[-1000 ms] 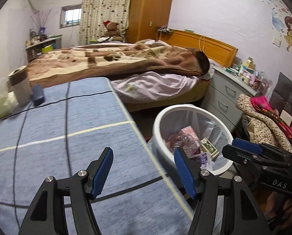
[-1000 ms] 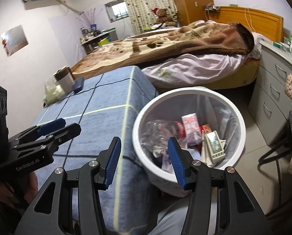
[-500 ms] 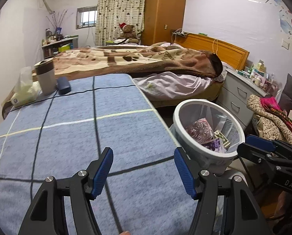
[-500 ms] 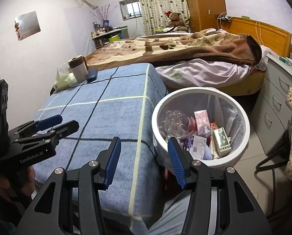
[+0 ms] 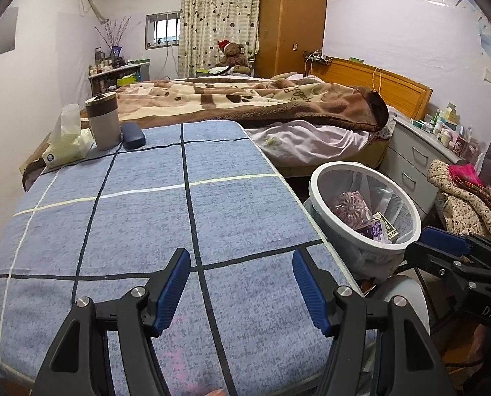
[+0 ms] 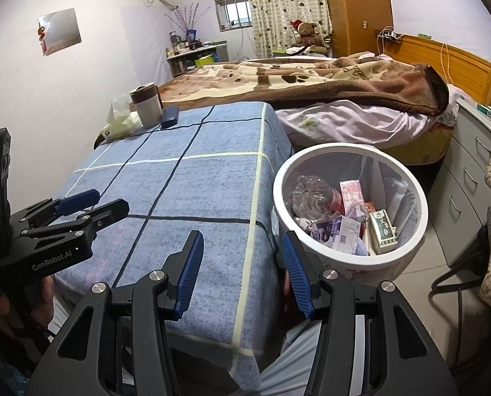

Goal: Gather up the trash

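Round white trash bin (image 6: 349, 151) upright beside the blue plaid-covered surface (image 5: 146, 217).
Mouth up, mesh-walled, holding cartons and crumpled plastic; left gripper (image 5: 242, 292) and right gripper (image 6: 242, 272) jaws part-open, empty.

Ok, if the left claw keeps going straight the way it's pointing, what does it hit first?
Most likely the blue checked tablecloth: the left claw is open, empty, and angled down at bare cloth. The bin sits off to its right, out of that line. Depth is uncertain.
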The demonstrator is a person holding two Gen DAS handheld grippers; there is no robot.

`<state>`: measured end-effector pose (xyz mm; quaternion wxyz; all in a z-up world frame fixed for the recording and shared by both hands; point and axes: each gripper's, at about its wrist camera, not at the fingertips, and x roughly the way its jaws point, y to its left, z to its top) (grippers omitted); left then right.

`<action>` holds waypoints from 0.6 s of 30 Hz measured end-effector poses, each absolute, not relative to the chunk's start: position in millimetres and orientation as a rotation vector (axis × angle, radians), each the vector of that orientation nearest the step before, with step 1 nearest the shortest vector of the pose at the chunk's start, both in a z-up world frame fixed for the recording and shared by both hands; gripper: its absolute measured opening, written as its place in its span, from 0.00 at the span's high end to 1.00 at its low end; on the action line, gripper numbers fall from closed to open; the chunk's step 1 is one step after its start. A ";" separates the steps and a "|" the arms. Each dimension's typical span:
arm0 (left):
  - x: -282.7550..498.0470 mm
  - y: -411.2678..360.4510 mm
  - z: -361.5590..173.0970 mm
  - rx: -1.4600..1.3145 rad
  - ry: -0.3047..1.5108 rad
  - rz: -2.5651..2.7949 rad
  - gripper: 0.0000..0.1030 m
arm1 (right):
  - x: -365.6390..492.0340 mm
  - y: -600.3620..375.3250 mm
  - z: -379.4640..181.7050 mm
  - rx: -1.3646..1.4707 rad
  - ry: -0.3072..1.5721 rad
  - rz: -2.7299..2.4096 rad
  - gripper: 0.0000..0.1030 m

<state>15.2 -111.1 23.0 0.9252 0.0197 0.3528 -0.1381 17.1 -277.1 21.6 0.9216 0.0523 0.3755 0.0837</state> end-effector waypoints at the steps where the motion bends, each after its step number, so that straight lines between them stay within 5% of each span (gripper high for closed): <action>1: 14.4 -110.7 23.1 0.041 0.723 -0.282 0.38 | 17.0 -277.0 21.8 0.108 0.770 0.172 0.50; 18: 13.5 -109.5 23.2 0.039 0.724 -0.273 0.38 | 14.5 -275.4 22.3 0.106 0.770 0.171 0.50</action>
